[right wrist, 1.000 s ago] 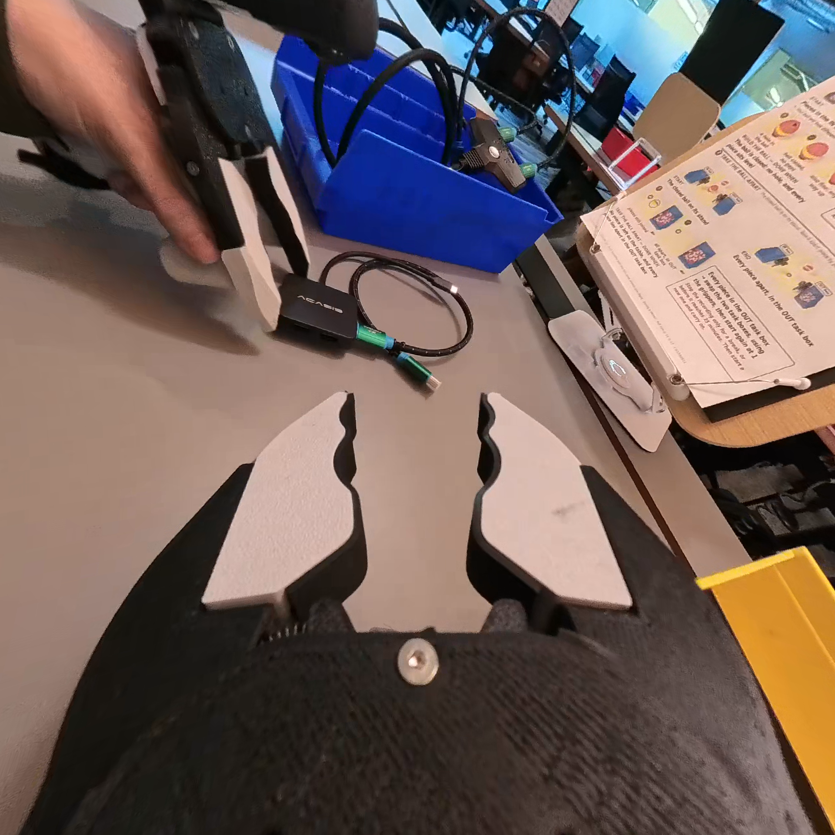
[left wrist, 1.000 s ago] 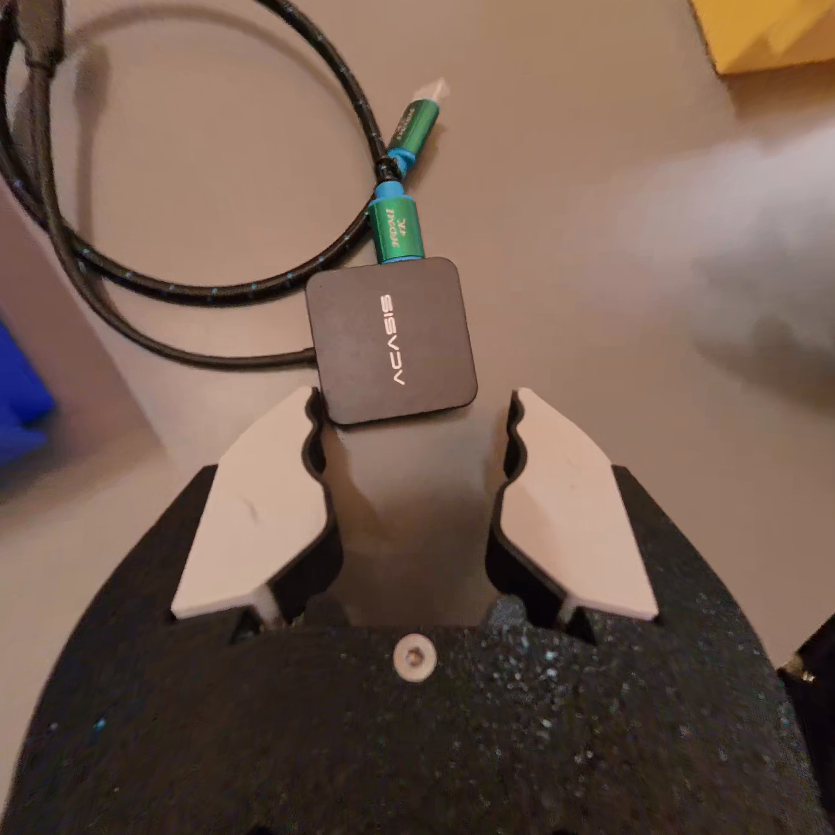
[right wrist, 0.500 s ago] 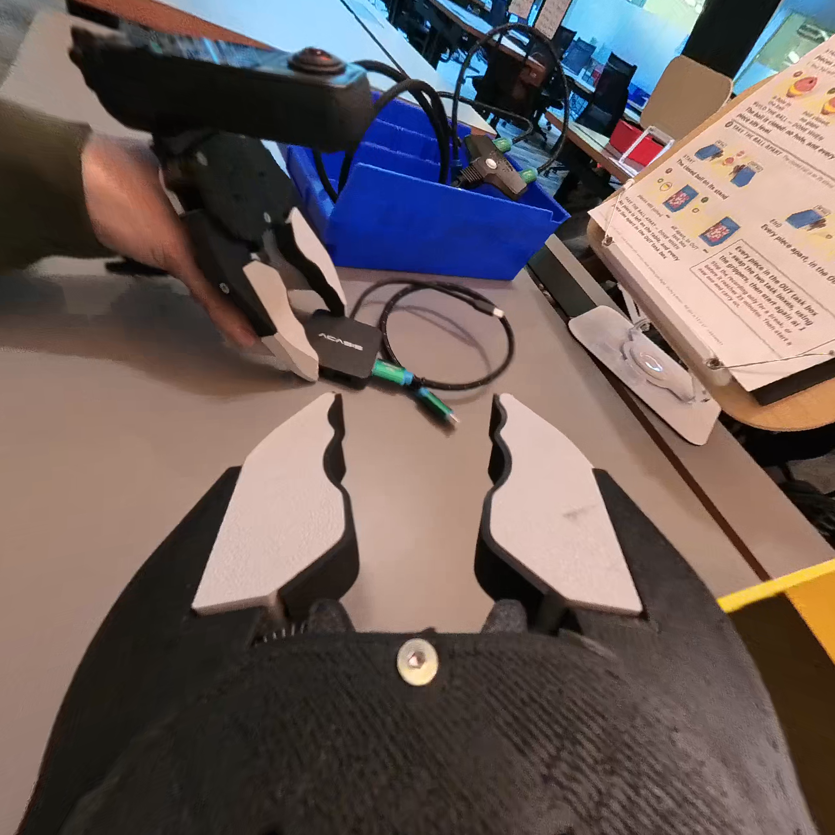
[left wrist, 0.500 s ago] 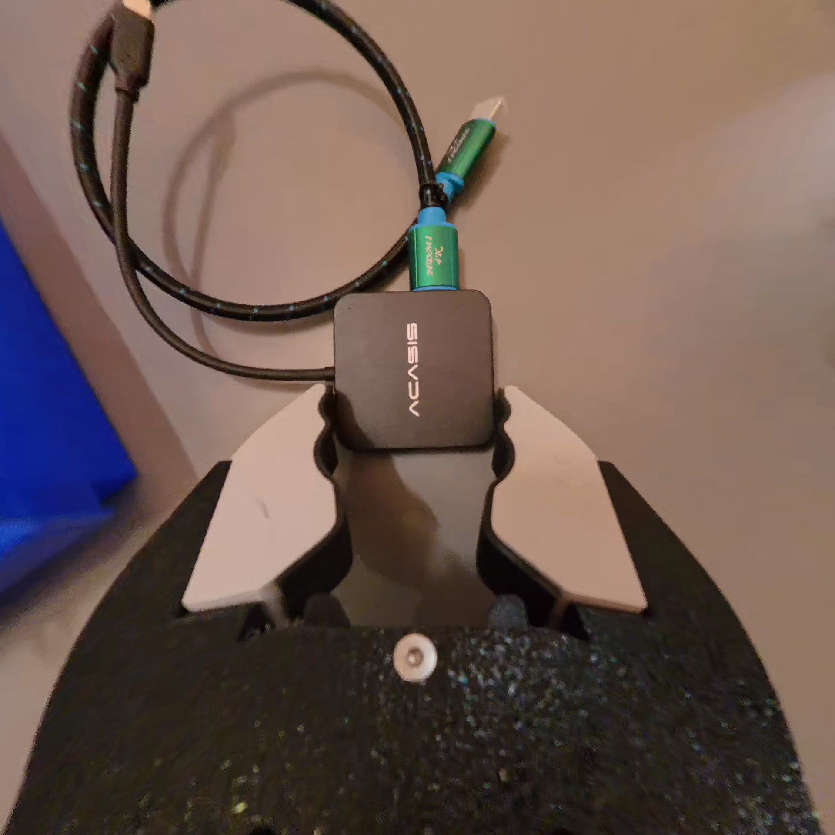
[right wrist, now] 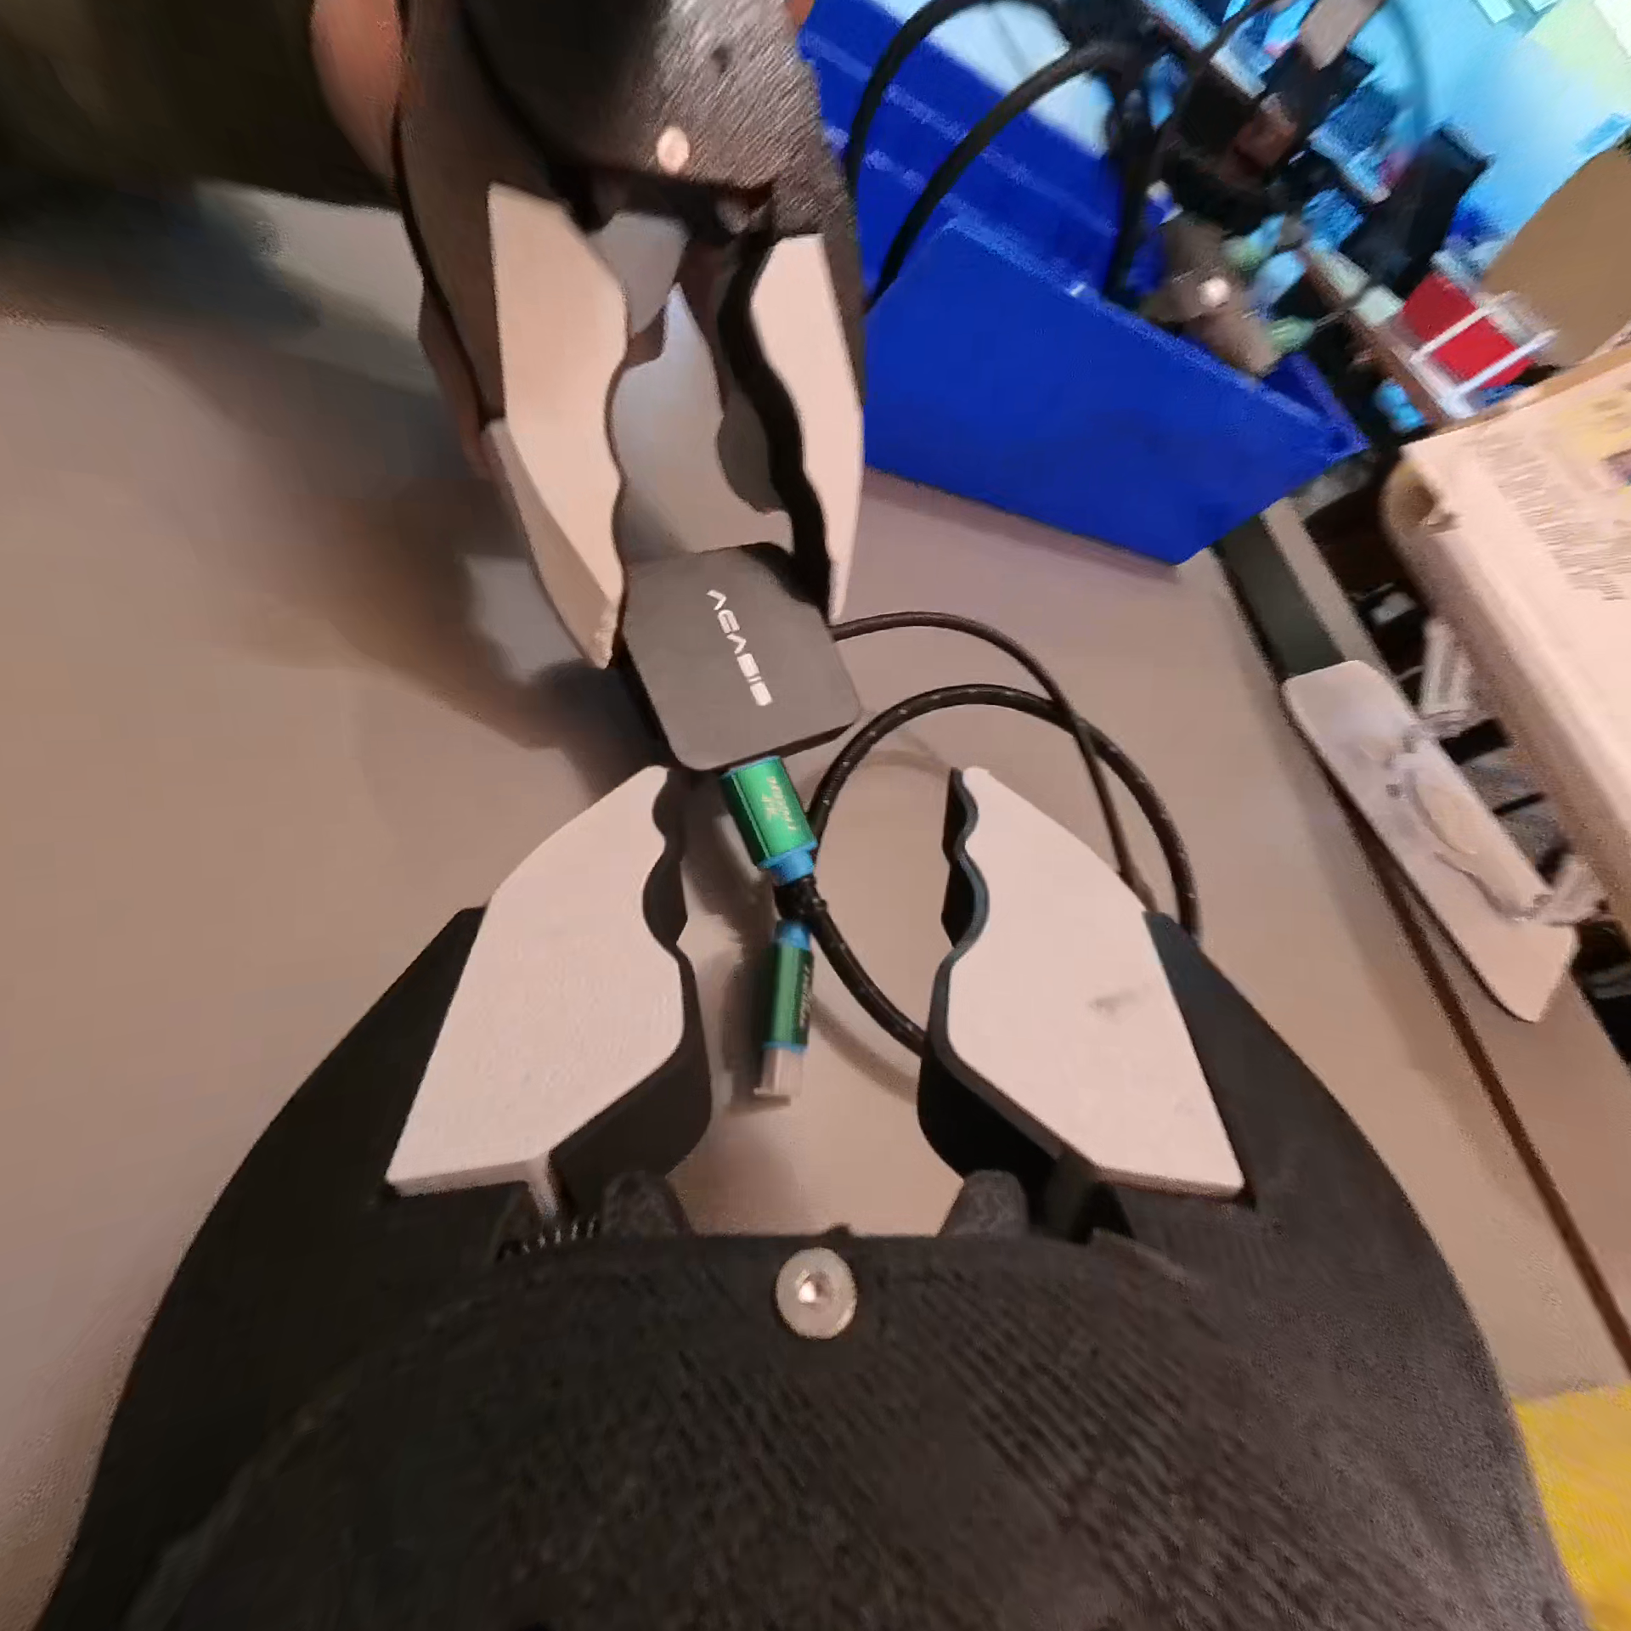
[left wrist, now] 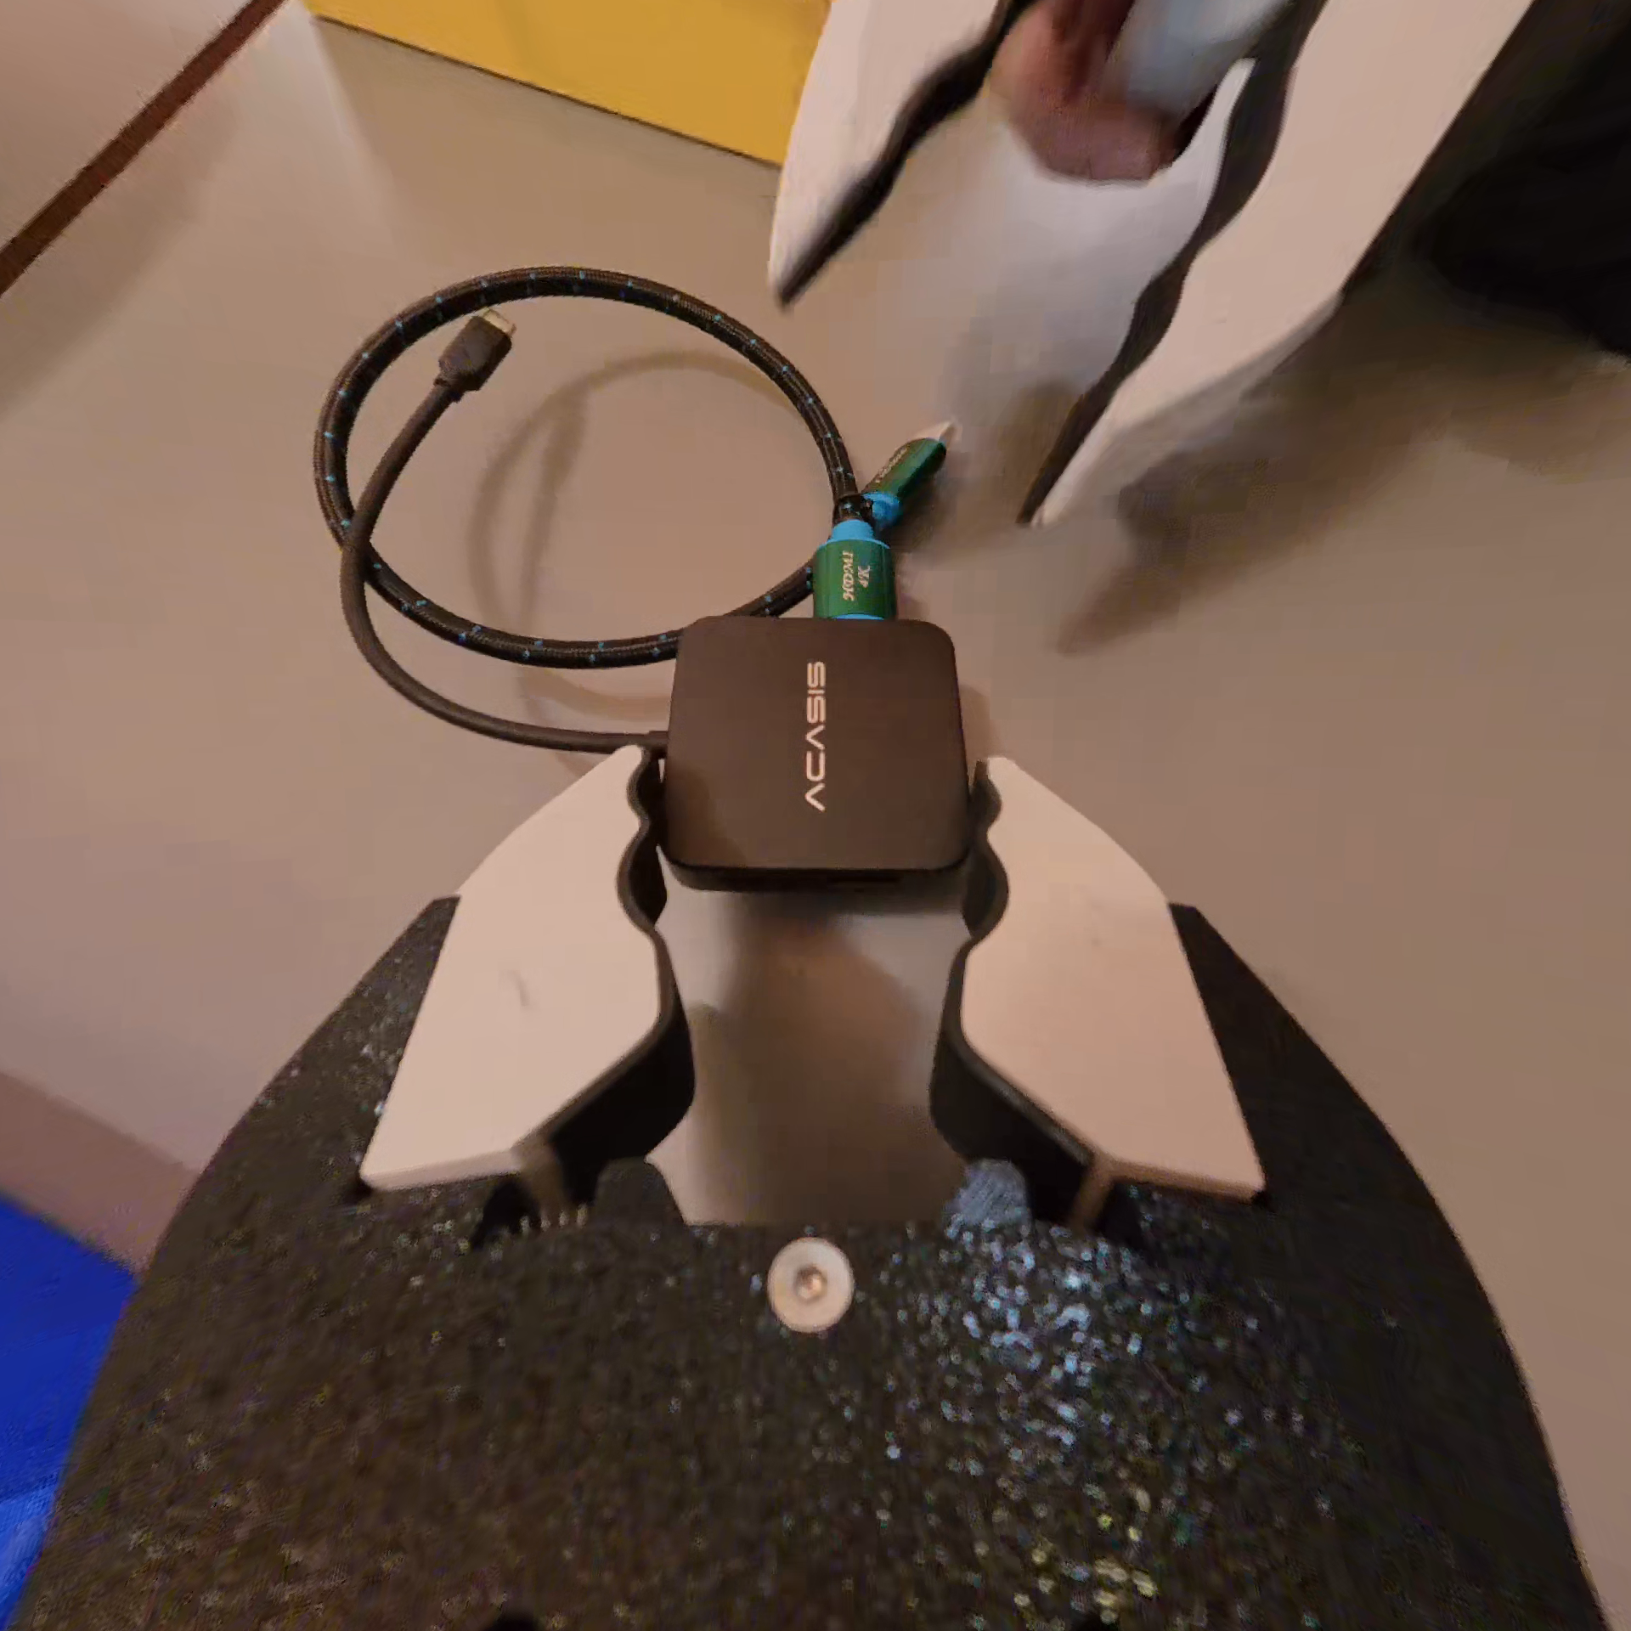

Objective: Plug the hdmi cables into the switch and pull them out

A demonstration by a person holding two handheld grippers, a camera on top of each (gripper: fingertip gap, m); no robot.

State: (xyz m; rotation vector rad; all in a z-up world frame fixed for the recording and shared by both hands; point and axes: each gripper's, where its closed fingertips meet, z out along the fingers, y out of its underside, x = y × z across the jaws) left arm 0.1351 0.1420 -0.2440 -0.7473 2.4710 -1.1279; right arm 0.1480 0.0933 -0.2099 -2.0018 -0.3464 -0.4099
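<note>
At centre of left wrist view, left gripper clamps matte black square switch; one green metal plug seated, braided cable looped upper left.

Lower centre of right wrist view: right gripper jaws wide, straddling loose green plug. Second insertion and pull-outs apparently remain.

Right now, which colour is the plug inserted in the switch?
Green with a blue collar, the plug shows best in the right wrist view.
</note>
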